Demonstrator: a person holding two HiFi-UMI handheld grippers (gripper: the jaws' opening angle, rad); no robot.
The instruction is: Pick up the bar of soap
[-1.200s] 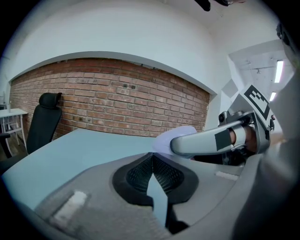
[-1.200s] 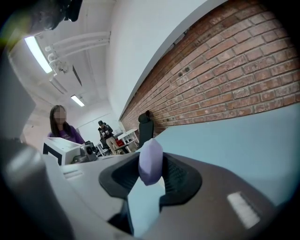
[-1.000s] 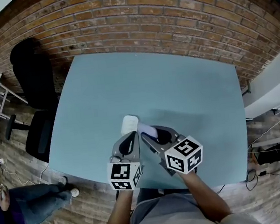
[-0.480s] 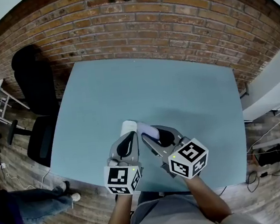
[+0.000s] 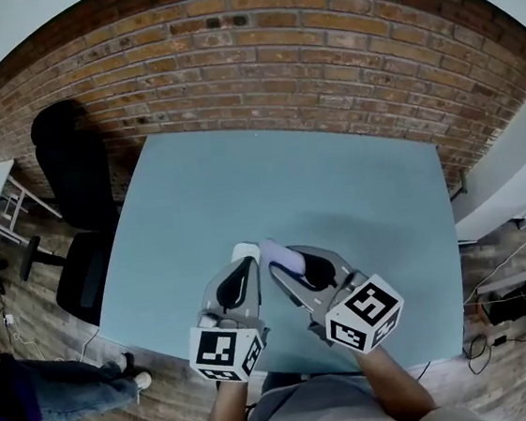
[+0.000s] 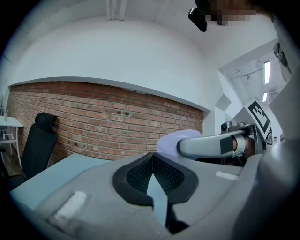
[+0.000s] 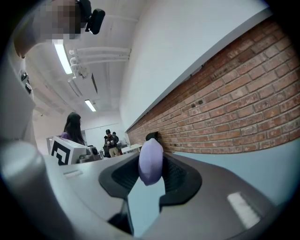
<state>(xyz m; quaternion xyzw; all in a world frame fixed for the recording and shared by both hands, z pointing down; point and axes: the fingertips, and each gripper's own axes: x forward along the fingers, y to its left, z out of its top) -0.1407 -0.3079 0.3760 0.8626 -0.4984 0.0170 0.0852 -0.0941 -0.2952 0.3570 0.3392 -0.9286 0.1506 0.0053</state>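
Observation:
The bar of soap (image 5: pixel 279 254) is a lavender oval, lifted off the blue-grey table (image 5: pixel 356 194). My right gripper (image 5: pixel 285 261) is shut on it, and the right gripper view shows the soap (image 7: pixel 150 161) pinched edge-on between the dark pads. My left gripper (image 5: pixel 241 273) hangs close beside it on the left, its jaws closed with nothing between them. In the left gripper view, the soap (image 6: pixel 174 139) shows at the right behind one grey finger (image 6: pixel 211 144) of the right gripper. A small white object (image 5: pixel 245 250) lies on the table just beyond the left gripper's tips, partly hidden.
A brick wall (image 5: pixel 320 47) runs along the table's far edge. A black office chair (image 5: pixel 76 188) stands off the table's left side. A person's legs (image 5: pixel 48 394) show on the wooden floor at lower left. Both grippers hover near the table's near edge.
Both grippers have drifted slightly toward the near edge, the soap staying in the right gripper. The left gripper now covers more of the white object.

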